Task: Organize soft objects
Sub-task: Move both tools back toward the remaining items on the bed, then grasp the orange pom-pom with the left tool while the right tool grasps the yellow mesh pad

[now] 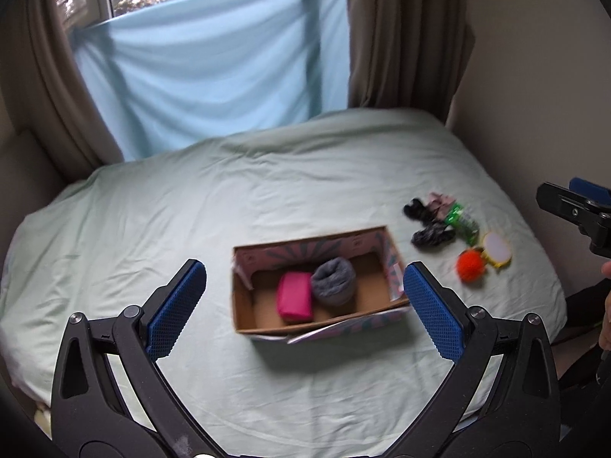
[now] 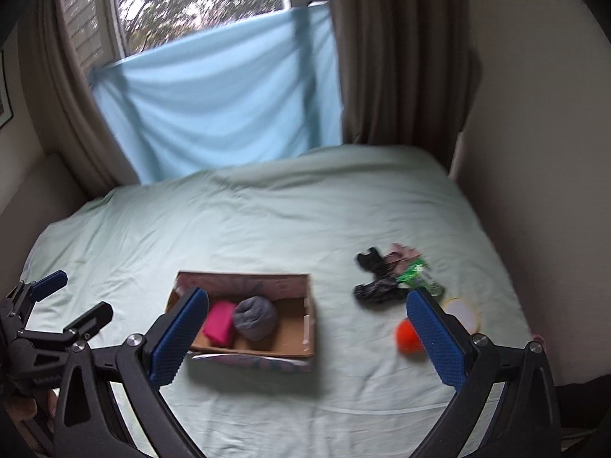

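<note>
The left gripper (image 1: 304, 288) hangs above the pale green bed sheet (image 1: 267, 198), jaws spread wide and holding nothing. Between its blue-padded fingers (image 1: 177, 305) sits the open brown cardboard box (image 1: 244, 305), which holds a folded pink cloth (image 1: 294, 296) touching a rolled grey sock (image 1: 333, 281).

The right gripper (image 2: 307, 326) is likewise held above the bed with its jaws wide and empty. In its view the box lies beside the left-hand finger, which covers the box's near left corner. The fuzzy orange ball (image 2: 408, 337) and the round yellow-rimmed mirror (image 2: 462, 313) are partly hidden behind the right-hand finger, with the black patterned socks (image 2: 376, 280), the crumpled green wrapper (image 2: 418, 276) and a pinkish cloth (image 2: 403, 252) just beyond it.

The left wrist view shows that pile whole, beyond its right-hand finger, and a bit of a hand (image 1: 605, 305) at the frame edge.
</note>
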### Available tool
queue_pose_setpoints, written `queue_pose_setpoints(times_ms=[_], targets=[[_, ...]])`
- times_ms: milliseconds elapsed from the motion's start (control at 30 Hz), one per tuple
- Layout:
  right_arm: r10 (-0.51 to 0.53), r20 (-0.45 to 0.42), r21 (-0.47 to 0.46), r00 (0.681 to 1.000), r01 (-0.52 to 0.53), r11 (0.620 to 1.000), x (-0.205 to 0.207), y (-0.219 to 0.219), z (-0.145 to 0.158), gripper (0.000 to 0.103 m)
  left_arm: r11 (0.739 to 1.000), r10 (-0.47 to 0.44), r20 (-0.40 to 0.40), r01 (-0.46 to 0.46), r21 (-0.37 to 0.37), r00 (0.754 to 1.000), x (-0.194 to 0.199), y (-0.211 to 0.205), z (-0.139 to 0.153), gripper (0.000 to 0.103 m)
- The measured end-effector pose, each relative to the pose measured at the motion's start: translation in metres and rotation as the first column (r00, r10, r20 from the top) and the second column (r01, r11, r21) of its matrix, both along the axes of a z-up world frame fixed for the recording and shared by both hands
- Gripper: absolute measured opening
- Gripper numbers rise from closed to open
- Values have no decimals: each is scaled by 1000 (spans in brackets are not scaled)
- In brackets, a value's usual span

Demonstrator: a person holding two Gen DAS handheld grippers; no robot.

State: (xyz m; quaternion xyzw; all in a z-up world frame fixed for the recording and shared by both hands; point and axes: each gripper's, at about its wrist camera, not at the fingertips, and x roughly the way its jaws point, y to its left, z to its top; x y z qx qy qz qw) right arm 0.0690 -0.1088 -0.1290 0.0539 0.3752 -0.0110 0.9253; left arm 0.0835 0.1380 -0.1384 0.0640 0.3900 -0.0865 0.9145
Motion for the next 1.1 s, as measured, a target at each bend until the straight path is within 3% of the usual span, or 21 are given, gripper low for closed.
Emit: queue_pose_setpoints(times_ms=[233, 600, 833, 1100], targets=[[-38, 53, -17, 998, 38, 999, -25, -66, 7, 103, 998, -5, 63, 9, -66, 998, -17, -51, 20, 103], [9, 37, -38, 999, -8, 999, -21, -186, -17, 103, 997, 54, 132, -47, -54, 990, -16, -174, 17, 103], [70, -5, -73, 997, -71, 995, -2, -242, -58, 103, 999, 48, 119, -46, -18, 992, 2, -258, -25, 103], [87, -57, -81, 995, -92, 992, 27, -282, -141, 103, 993, -116, 34, 115, 21, 993, 18, -338, -120, 103]])
